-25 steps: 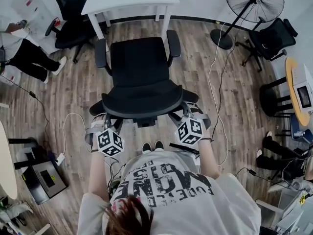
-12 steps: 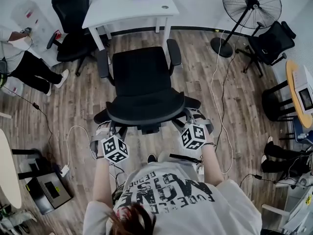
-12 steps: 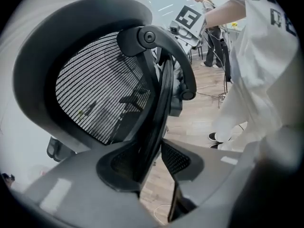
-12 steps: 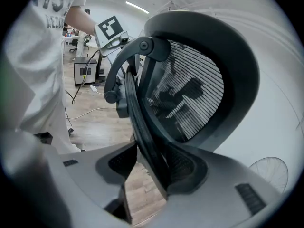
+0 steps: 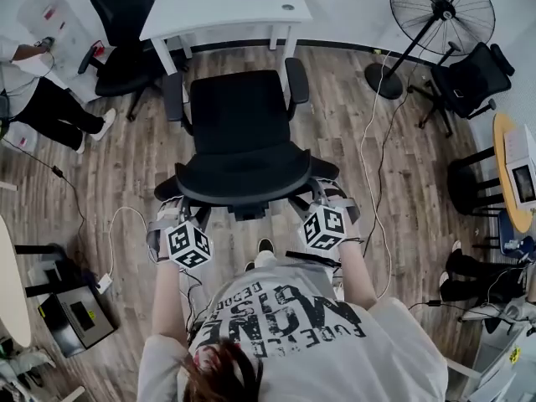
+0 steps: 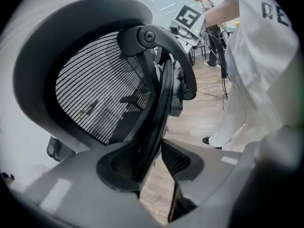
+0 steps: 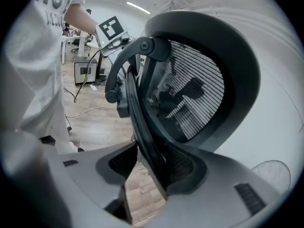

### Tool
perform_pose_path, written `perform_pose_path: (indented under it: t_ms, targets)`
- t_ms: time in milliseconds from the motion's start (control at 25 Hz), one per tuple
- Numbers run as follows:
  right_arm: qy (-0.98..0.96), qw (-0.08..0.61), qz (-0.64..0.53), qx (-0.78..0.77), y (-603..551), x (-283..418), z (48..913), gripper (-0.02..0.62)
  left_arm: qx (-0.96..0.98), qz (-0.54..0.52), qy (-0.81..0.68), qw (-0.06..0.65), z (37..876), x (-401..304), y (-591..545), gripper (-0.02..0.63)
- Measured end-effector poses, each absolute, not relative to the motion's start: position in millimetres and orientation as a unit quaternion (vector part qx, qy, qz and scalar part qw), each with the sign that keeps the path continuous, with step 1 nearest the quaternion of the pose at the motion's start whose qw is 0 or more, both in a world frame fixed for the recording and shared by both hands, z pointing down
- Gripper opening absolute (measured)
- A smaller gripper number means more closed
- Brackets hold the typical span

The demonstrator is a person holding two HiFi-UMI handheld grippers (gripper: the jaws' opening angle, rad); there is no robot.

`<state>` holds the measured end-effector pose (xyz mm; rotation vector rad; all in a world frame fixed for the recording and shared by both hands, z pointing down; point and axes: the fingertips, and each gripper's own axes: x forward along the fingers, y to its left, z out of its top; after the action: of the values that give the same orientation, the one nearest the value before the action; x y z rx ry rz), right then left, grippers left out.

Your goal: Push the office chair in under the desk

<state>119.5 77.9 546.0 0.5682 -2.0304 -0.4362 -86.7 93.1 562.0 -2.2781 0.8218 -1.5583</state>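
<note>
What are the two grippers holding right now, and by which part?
The office chair: the left gripper and right gripper each clamp the rim of its mesh backrest, one at either side.

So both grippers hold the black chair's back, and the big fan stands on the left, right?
No, the head view shows the standing fan on the right. The left gripper and right gripper do hold the black office chair by its back.

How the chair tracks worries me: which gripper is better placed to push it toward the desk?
Right, probably. Left gripper and right gripper both clamp the backrest, but the office chair sits slightly right of the desk.
</note>
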Motion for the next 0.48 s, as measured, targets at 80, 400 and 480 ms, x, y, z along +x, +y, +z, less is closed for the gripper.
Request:
perform_pose_path:
  t_ms: [80, 400, 480]
  targets:
    - [-0.83, 0.474, -0.181, 0.232, 70, 121, 546, 0.193, -0.784, -0.537, 0.283, 0.128, 562, -85, 86, 0.16]
    - [-0.83, 0.472, -0.194, 0.227, 45, 120, 545, 0.195, -0.782, -0.534, 0.292, 0.131, 561, -86, 64, 0.16]
    - [-0.83, 0.47, -0.198, 0.224, 39, 123, 545, 0.193, -0.781, -0.533, 0.295, 0.135, 559, -83, 59, 0.16]
